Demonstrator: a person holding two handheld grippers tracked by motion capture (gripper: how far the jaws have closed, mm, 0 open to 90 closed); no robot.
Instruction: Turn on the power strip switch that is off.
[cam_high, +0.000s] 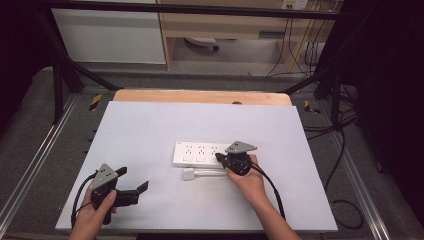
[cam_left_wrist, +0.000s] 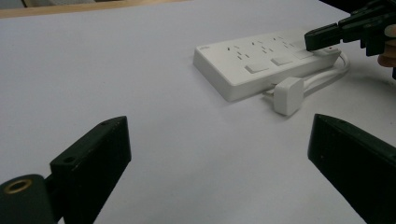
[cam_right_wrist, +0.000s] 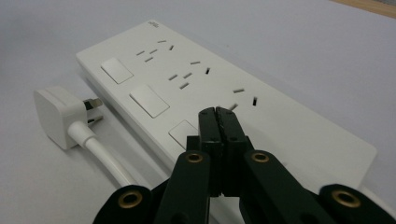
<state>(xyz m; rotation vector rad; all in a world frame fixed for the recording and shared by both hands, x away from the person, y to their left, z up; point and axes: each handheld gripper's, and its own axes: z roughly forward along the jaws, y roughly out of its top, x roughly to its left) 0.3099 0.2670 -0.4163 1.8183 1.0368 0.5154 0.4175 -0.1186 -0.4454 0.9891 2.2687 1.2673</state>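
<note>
Holding my right gripper (cam_high: 220, 158) over the right end of the white power strip (cam_high: 200, 154), I have its two black jaws pressed together with nothing between them. In the right gripper view the closed tips (cam_right_wrist: 218, 114) sit just above the strip's top face (cam_right_wrist: 196, 88), beside the nearest of its three rocker switches and the nearest socket holes; I cannot tell whether they touch the plastic. My right hand (cam_high: 248, 180) wraps the gripper body from the near side, and its cable (cam_high: 272, 187) trails back toward me.

The strip lies flat near the middle of the white table top (cam_high: 150, 130), its long side running left to right. Its white plug (cam_high: 188, 174) rests on the table just in front of the strip's near edge, prongs pointing toward the strip, with the white cord (cam_high: 210, 173) running right from it along that edge.

My left gripper (cam_high: 132, 181) hovers well apart from all this, over the near left part of the table, held in my left hand (cam_high: 95, 212). Its jaws are spread wide and empty, and in the left gripper view the strip (cam_left_wrist: 261, 63) and plug (cam_left_wrist: 288, 94) lie beyond them.
</note>
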